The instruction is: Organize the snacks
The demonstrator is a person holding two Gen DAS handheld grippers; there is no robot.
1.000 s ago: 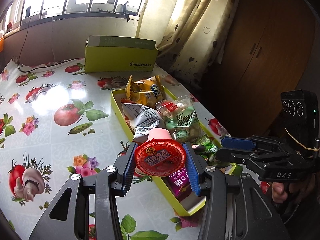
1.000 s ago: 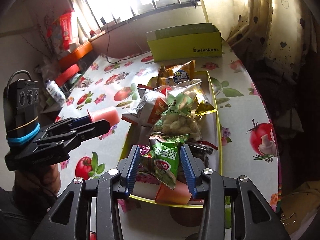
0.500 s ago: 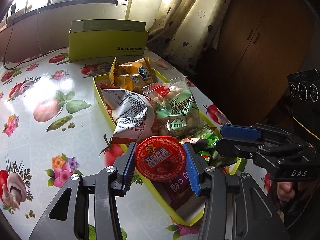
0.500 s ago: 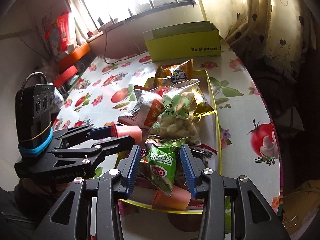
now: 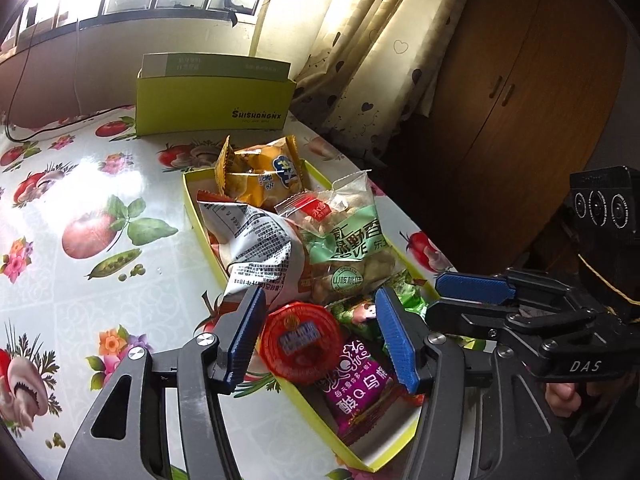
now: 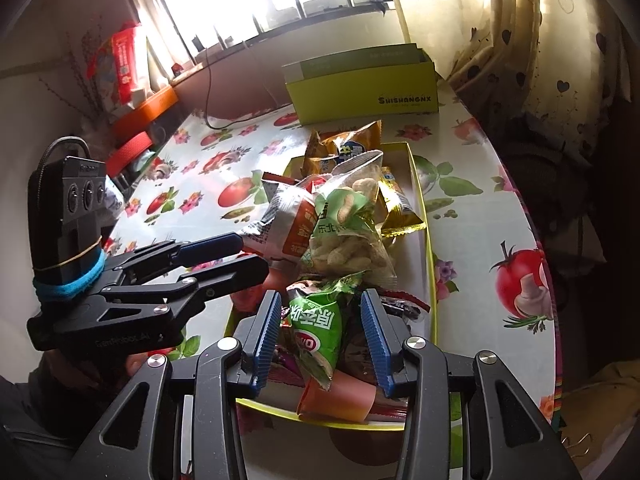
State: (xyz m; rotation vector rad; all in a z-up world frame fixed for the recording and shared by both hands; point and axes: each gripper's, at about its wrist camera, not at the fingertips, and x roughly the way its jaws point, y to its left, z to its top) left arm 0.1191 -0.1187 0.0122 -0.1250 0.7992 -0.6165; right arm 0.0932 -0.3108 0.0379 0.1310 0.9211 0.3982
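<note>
Jelly cup [image 5: 302, 342] sits in tray [image 5: 192, 204] at its near end. Snack bags [image 5: 260, 252] are piled behind, toward 12 o'clock. Carton [image 5: 212, 108] stands beyond tray on table [image 5: 80, 200].

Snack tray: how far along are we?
Done: several packets already lie in the yellow tray. In hand: the red-lidded jelly cup sits at its near end between the open fingers of the left gripper, a gap beside it. The right gripper straddles a green packet; grip unclear. Left: pull both grippers clear.
</note>
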